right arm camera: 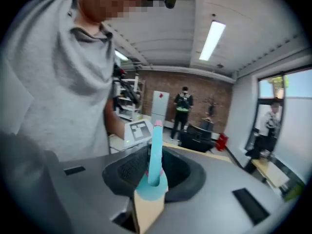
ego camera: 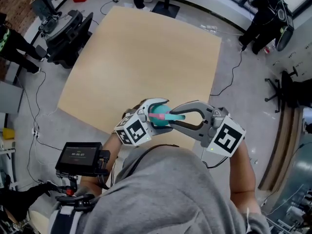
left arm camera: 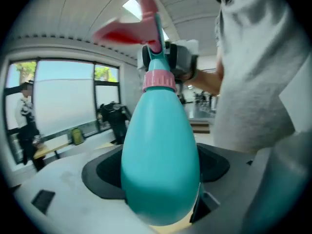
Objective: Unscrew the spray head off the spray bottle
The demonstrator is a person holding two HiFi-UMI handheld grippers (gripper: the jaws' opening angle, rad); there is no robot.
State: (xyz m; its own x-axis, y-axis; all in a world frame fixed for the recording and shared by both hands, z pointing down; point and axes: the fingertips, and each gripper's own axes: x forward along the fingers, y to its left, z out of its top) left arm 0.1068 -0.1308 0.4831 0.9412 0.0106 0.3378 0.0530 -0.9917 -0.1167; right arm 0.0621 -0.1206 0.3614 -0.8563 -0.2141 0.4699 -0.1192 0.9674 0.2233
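Two grippers held the spray bottle up in the air, ready to twist its top off.

The left gripper (ego camera: 160, 115) was clamped wide round the fat teal belly of the spray bottle (left arm camera: 158, 160), so the bottle could not spin. The right gripper (ego camera: 171, 117) was squeezed tight on the thin teal part of the spray head (right arm camera: 155, 152), the piece that had to turn. The bottle lay nearly on its side, close to the person's chest and over the near edge of the table (ego camera: 146, 57), not resting on it. The pink collar (left arm camera: 158, 80) sat snug on the bottle's neck, so the head looked screwed on. Twisting one gripper against the other would likely come next.
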